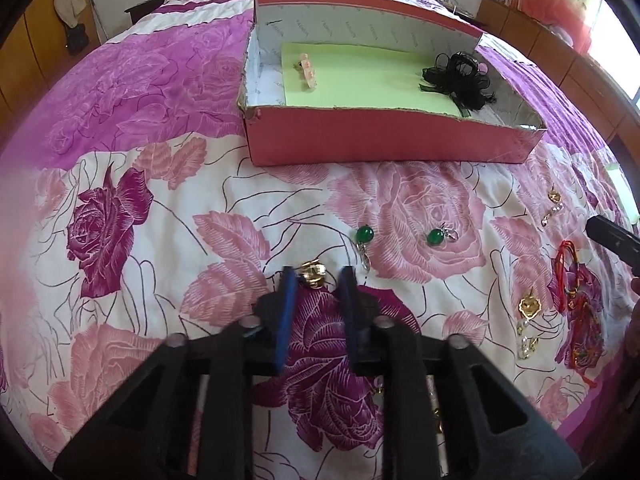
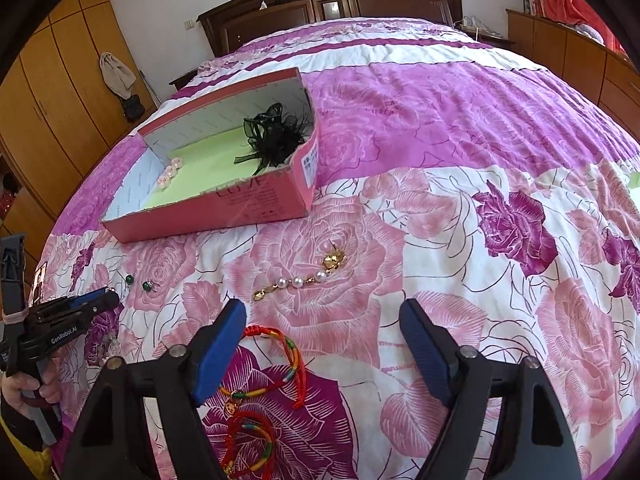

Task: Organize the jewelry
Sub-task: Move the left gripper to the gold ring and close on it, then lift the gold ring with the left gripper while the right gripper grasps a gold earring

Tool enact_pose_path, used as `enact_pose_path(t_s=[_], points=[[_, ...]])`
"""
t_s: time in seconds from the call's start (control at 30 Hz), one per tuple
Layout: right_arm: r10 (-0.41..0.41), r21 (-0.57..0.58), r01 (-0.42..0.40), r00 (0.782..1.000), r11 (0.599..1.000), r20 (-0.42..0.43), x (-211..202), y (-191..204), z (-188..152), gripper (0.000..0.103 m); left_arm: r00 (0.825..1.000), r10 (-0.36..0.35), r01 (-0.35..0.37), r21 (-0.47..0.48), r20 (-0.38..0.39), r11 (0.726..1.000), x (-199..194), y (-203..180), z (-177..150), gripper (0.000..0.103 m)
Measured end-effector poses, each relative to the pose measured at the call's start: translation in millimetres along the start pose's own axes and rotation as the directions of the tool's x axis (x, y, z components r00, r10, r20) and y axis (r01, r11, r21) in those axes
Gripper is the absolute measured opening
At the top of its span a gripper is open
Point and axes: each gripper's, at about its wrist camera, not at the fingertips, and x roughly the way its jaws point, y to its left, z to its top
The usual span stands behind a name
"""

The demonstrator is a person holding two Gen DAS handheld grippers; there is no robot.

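Observation:
A pink box (image 1: 384, 140) with a green liner sits on the bed; it holds a pink hair clip (image 1: 309, 69) and a black lace bow (image 1: 460, 76). My left gripper (image 1: 318, 280) is partly open, its fingertips flanking a gold piece (image 1: 313, 273) on the bedspread. Two green-stone earrings (image 1: 365, 236) (image 1: 436, 237) lie just beyond. My right gripper (image 2: 322, 316) is wide open and empty above red string bracelets (image 2: 276, 360). A gold and pearl earring (image 2: 308, 278) lies ahead of it. The box also shows in the right wrist view (image 2: 240, 204).
The floral bedspread (image 1: 160, 240) covers the whole bed. Another gold and pearl earring (image 1: 528, 320) and red bracelets (image 1: 576, 296) lie at right in the left wrist view. Wooden wardrobes (image 2: 60, 100) and a headboard (image 2: 332, 4) surround the bed.

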Motion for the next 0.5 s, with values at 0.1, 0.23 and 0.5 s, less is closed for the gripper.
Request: enact_pose_path(t_s=[0.1, 0.23, 0.5], points=[[0.005, -0.001, -0.005, 1.0, 1.0, -0.002, 1, 0, 0, 0.079, 1.0, -0.002, 0.002, 0.005, 0.0, 1.0, 2, -2, 0, 0.006], [0.013, -0.004, -0.013, 1.0, 1.0, -0.009, 3, 1, 1, 0.078, 1.0, 0.004, -0.004, 0.01, 0.002, 1.0, 3, -4, 1, 0.006], [0.03, 0.008, -0.03, 0.999, 1.0, -0.034, 17, 6, 13, 0.073, 1.0, -0.009, 0.009, -0.008, 0.001, 1.0, 6, 1, -1, 0.006]])
